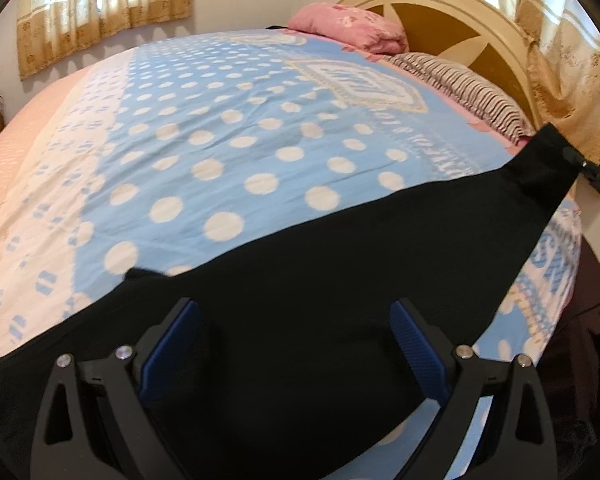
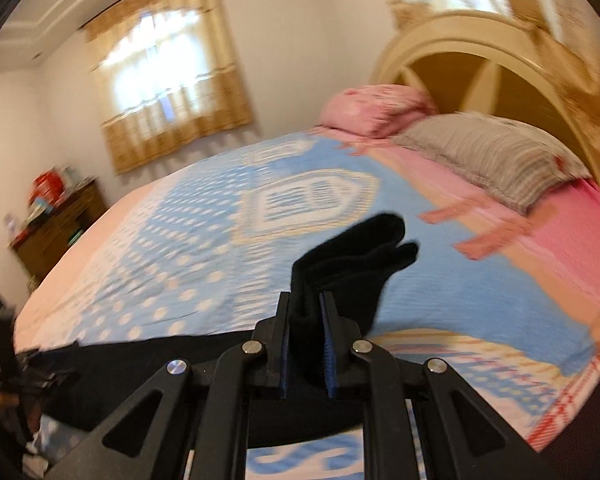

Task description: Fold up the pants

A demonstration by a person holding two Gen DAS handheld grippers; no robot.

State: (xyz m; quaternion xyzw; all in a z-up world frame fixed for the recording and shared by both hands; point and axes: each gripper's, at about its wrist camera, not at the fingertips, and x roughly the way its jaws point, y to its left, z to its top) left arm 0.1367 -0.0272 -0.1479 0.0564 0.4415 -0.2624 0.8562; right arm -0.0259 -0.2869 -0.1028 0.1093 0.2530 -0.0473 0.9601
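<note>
Black fabric pants (image 1: 300, 280) across the blue polka-dot bedspread (image 1: 220, 120), right gripper (image 2: 306, 320) clamping one end, left gripper (image 1: 296, 336) fingers apart above them.

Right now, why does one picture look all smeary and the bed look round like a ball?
In the right wrist view the blue dotted blanket and striped pillow are streaked by motion blur, while the black pants in the jaws stay fairly sharp. In the left wrist view the blanket is crisp. Both fisheye lenses bulge the bed; the windows glare white.
</note>
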